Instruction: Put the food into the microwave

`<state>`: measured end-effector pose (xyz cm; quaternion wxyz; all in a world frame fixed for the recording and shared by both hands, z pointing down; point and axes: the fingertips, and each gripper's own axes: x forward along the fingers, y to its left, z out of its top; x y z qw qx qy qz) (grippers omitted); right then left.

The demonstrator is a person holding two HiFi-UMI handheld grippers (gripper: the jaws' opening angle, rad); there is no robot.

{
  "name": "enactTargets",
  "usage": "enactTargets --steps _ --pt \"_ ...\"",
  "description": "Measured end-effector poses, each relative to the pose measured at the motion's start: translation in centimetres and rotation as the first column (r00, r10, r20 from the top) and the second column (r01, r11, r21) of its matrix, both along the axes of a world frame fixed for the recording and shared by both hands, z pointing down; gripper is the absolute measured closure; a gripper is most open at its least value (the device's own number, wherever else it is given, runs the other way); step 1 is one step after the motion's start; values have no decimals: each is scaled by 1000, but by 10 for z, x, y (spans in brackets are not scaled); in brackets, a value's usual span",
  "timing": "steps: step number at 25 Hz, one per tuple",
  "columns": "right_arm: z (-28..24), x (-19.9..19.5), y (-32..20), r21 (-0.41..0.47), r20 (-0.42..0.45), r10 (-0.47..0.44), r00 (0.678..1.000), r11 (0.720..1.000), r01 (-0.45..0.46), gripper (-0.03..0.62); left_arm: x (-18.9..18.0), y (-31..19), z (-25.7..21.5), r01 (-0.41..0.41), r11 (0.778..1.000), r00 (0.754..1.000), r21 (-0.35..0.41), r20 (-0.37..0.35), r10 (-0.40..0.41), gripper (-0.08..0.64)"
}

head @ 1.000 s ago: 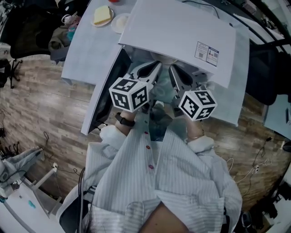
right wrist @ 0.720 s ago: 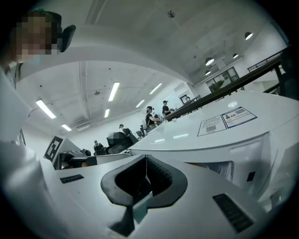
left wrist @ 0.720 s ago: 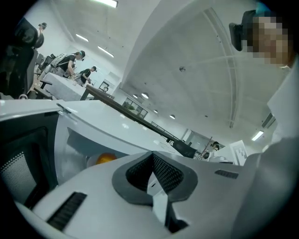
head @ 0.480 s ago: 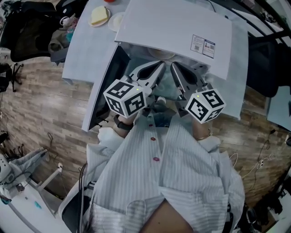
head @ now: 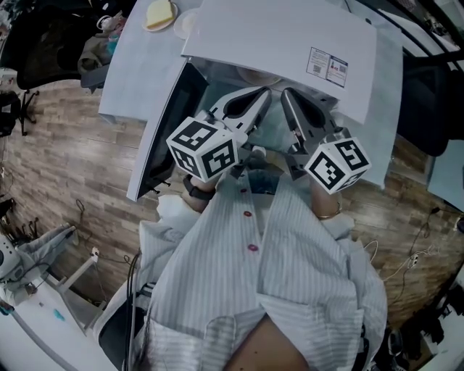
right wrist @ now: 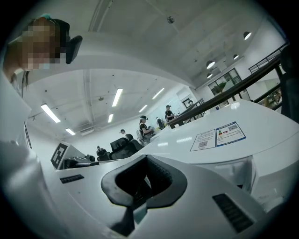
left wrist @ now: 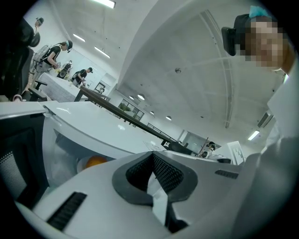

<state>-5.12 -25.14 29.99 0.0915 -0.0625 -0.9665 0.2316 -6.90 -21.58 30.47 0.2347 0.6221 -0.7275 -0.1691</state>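
Observation:
A white microwave (head: 290, 43) stands on the table with its door (head: 163, 130) swung open to the left. Inside it, an orange piece of food (left wrist: 96, 161) lies on a white plate. My left gripper (head: 262, 94) and right gripper (head: 286, 94) point side by side at the oven's mouth, just below its top edge. The left gripper (left wrist: 153, 159) has its jaws together with nothing between them. In its own view the right gripper (right wrist: 145, 162) looks the same, jaws together and nothing held.
On the table left of the microwave sit a plate with yellow food (head: 161, 14) and a white dish (head: 187, 22). The open door juts out over the wooden floor (head: 65, 167). A black chair (head: 43, 43) stands at the far left.
Both grippers have lifted a little in front of the microwave's opening, and their marker cubes sit slightly higher and wider apart. Nothing has been picked up.

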Motion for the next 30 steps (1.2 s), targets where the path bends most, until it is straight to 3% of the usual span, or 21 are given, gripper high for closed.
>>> enactTargets --steps 17,21,26,30 --pt "-3 -3 3 11 -8 -37 999 999 37 560 -12 3 -5 21 999 998 34 -59 -19 551" --pt "1 -1 5 4 -17 -48 999 999 48 560 -21 6 -11 19 998 1000 52 -9 -19 551" --pt "3 -1 5 24 -23 -57 998 998 58 560 -18 4 -13 -70 997 993 28 97 67 551" --pt "4 0 9 23 -23 -61 998 998 62 560 -26 6 -13 -52 998 998 40 25 51 551"
